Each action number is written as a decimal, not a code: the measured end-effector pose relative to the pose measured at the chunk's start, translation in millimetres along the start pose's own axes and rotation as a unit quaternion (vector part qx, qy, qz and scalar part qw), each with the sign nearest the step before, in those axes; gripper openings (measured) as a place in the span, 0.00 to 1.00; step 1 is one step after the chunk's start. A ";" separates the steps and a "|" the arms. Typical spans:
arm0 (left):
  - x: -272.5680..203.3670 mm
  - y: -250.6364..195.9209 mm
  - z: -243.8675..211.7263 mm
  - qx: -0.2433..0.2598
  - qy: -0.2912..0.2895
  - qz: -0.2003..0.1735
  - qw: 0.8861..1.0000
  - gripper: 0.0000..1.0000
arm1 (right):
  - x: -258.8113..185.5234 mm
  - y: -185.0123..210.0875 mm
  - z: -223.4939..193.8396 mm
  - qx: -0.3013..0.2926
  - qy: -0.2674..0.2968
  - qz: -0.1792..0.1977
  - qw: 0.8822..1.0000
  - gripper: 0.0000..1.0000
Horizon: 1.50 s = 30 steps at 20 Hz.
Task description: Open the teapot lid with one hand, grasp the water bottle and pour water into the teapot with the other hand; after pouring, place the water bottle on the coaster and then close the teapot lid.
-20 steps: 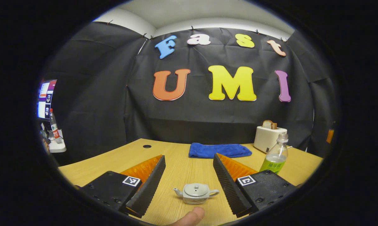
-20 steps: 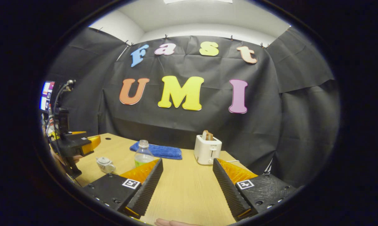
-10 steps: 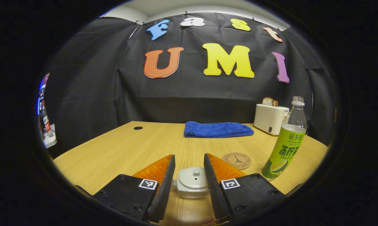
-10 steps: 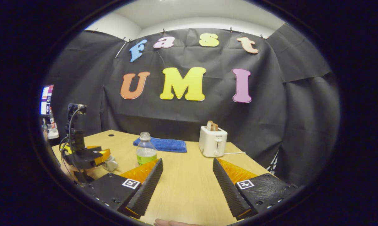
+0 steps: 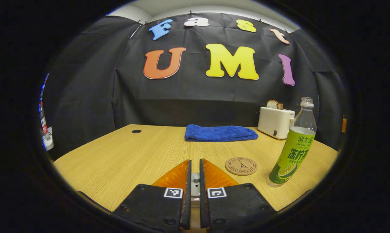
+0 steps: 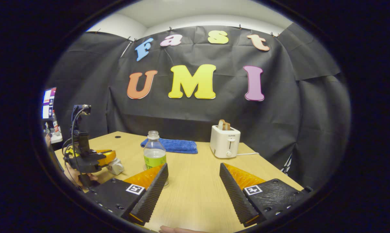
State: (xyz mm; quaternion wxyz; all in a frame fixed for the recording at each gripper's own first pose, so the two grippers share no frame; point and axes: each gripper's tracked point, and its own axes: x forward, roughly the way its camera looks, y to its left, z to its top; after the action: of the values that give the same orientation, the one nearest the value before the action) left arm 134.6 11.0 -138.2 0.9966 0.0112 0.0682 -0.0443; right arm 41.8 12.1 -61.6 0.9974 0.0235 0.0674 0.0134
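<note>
Centrally, low in the left gripper view, the teapot lid knob (image 5: 196, 177) sits pinched between the nearly closed jaws of the left gripper (image 5: 195, 166), on the wooden table (image 5: 117, 158). Just right lie a round cork coaster (image 5: 241, 166) and an upright water bottle (image 5: 292, 152). Separately, the right gripper (image 6: 193, 171) hovers with jaws spread wide, gripping nothing.

Black cloth wall (image 5: 85, 97), wooden table (image 5: 117, 158)
</note>
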 end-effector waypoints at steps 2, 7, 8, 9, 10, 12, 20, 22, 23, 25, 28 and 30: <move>-1.7 -1.9 -0.5 -0.003 0.003 -0.006 1.000 0.07 | 5.3 8.1 -12.0 0.007 0.017 0.010 1.000 0.95; -16.8 10.0 26.7 -0.004 -0.024 -0.002 1.000 0.06 | 9.3 20.3 -21.6 0.001 0.024 0.010 1.000 0.95; -20.8 17.3 35.4 -0.002 -0.037 0.009 0.999 0.06 | 8.7 25.7 -25.4 -0.001 0.025 0.015 1.000 0.97; -25.5 25.3 44.3 0.004 -0.046 0.020 0.999 0.06 | 8.8 31.3 -27.1 -0.004 0.026 0.021 0.999 0.98; -30.2 32.3 50.6 0.007 -0.046 0.032 0.998 0.05 | 8.4 37.4 -30.0 -0.005 0.025 0.029 0.999 0.97; -40.6 35.1 56.8 -0.003 -0.034 0.029 0.999 0.06 | 6.3 49.9 -34.0 -0.003 0.019 0.044 0.999 0.95; -111.7 33.3 104.4 -0.022 -0.030 0.002 0.999 0.06 | -0.7 82.7 -32.7 -0.002 -0.007 0.061 0.998 0.97; -129.9 29.2 113.3 -0.021 -0.031 -0.008 0.999 0.05 | 8.1 87.5 -32.8 0.001 -0.007 0.052 0.999 0.95; -138.0 27.8 116.6 -0.026 -0.032 -0.014 0.999 0.05 | 13.6 90.0 -34.8 0.001 -0.004 0.050 0.999 0.95; -152.0 27.7 123.1 -0.024 -0.037 -0.014 0.999 0.05 | 29.3 94.7 -38.2 0.000 0.003 0.045 0.999 0.93; -161.2 16.8 128.2 -0.005 -0.045 -0.031 0.998 0.05 | 53.1 103.3 -43.4 0.012 0.008 0.046 0.999 0.98; -160.8 20.0 126.8 -0.005 -0.042 -0.029 0.999 0.05 | 68.0 105.8 -43.0 0.013 0.005 0.044 0.999 0.95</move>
State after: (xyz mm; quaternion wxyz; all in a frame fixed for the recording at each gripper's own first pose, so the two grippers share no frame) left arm -5.2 41.3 9.7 0.9970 0.0026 0.0269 -0.0730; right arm 100.9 121.7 -108.1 0.9951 0.0394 0.0711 0.0567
